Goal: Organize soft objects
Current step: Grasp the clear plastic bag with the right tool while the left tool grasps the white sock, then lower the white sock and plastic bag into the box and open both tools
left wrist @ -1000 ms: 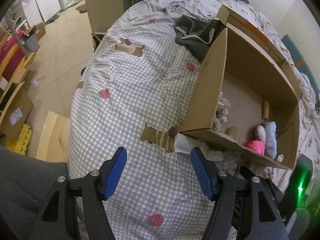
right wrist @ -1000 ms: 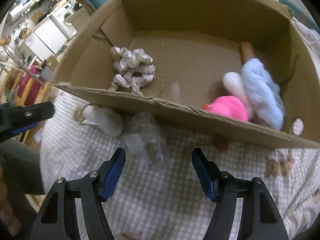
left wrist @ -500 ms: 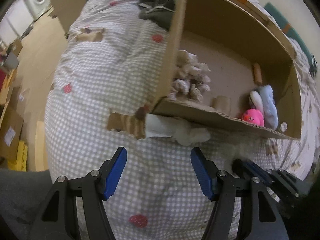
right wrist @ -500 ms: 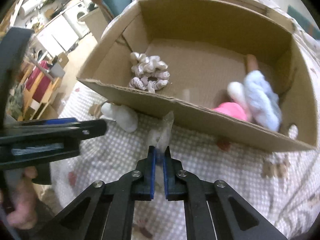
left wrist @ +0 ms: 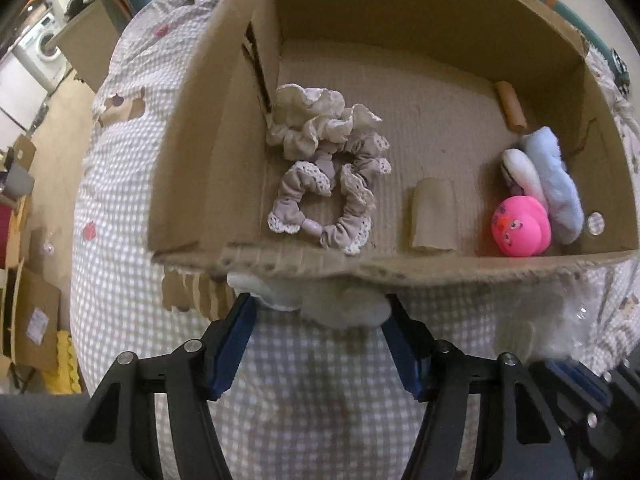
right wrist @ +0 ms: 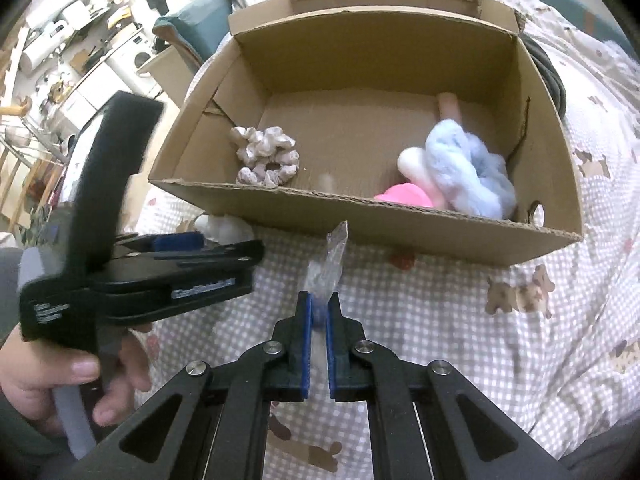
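Gathering step: two soft things outside the box, both mid-pickup, I judge.
Left tool (left wrist: 318, 312): my jaws stand wide apart, straddling the white fluffy plush piece (left wrist: 320, 306) that lies on the checked bed cover (left wrist: 120, 240) against the near wall of the brown cardboard box (left wrist: 400, 270); nothing is gripped yet.
Box contents: beige lace-edged scrunchies (left wrist: 324, 168) at left, pink round toy (left wrist: 520, 226) and pale blue fluffy scrunchie (left wrist: 554, 184) at right.
Right tool (right wrist: 318, 320): my jaws are pinched nearly closed on a crinkly clear plastic packet (right wrist: 330, 264), just before the box.
Next move: close left on the plush, lift both over the wall.
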### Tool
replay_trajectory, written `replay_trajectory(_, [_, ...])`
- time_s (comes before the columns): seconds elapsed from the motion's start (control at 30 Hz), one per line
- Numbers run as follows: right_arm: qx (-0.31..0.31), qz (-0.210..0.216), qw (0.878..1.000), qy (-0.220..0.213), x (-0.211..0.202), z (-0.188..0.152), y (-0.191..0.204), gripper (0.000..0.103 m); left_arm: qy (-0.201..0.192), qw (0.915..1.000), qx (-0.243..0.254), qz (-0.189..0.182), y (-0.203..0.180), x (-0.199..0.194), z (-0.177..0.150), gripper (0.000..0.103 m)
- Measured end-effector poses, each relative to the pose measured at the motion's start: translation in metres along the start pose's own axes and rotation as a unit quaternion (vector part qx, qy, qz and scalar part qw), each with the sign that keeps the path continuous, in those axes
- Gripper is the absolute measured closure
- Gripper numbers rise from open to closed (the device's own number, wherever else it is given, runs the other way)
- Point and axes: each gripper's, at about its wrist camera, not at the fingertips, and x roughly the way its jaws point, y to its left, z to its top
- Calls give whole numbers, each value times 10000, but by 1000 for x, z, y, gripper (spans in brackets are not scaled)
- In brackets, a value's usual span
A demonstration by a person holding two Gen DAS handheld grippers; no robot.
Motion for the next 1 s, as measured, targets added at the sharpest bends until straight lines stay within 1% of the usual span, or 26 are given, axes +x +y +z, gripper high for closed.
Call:
replay_trajectory(0.03, [-29, -16, 10000, -6, 0, 0, 1, 95, -4, 10000, 23, 42, -1, 2, 1, 50])
replay_trajectory(0.07, [-60, -29, 10000, -6, 1, -1, 2, 95, -6, 9999, 25, 99, -2, 4, 2, 56])
replay_trajectory(0.13, [-89, -35, 10000, -11, 2, -1, 5, 95, 0, 9999, 13, 133, -2, 7, 4, 59])
replay_trajectory(0.23, [-92, -12, 10000, -36, 2, 0, 5, 95, -89, 9998, -3, 167, -3, 8, 3, 62])
replay_trajectory(0.3, [-71, 10, 10000, -65, 1, -1, 6, 95, -115, 9997, 46, 205, -2, 8, 2, 68])
replay_trajectory(0.37, [-59, 11, 9999, -91, -1, -1, 5, 95, -106, 9999, 39, 98, -2, 9, -1, 82])
replay_trajectory(0.67, [15, 2, 9999, -121, -6, 0, -3, 95, -149, 9997, -122, -155, 14, -5, -19, 84])
replay_trajectory(0.8, [35, 0, 9999, -149, -9, 0, -5, 95, -134, 9994, -186, -244, 18, -18, -35, 84])
replay_trajectory(0.83, [33, -1, 9999, -152, -10, 0, -5, 95, -119, 9992, -207, -331, 20, -26, -42, 84])
replay_trajectory(0.9, [35, -2, 9999, -160, -11, -1, -6, 95, -230, 9991, -116, -336, 21, -41, -53, 84])
replay_trajectory(1.0, [58, 32, 9998, -199, -17, -2, -7, 95, -520, 9983, 87, -260, 17, -63, -66, 84])
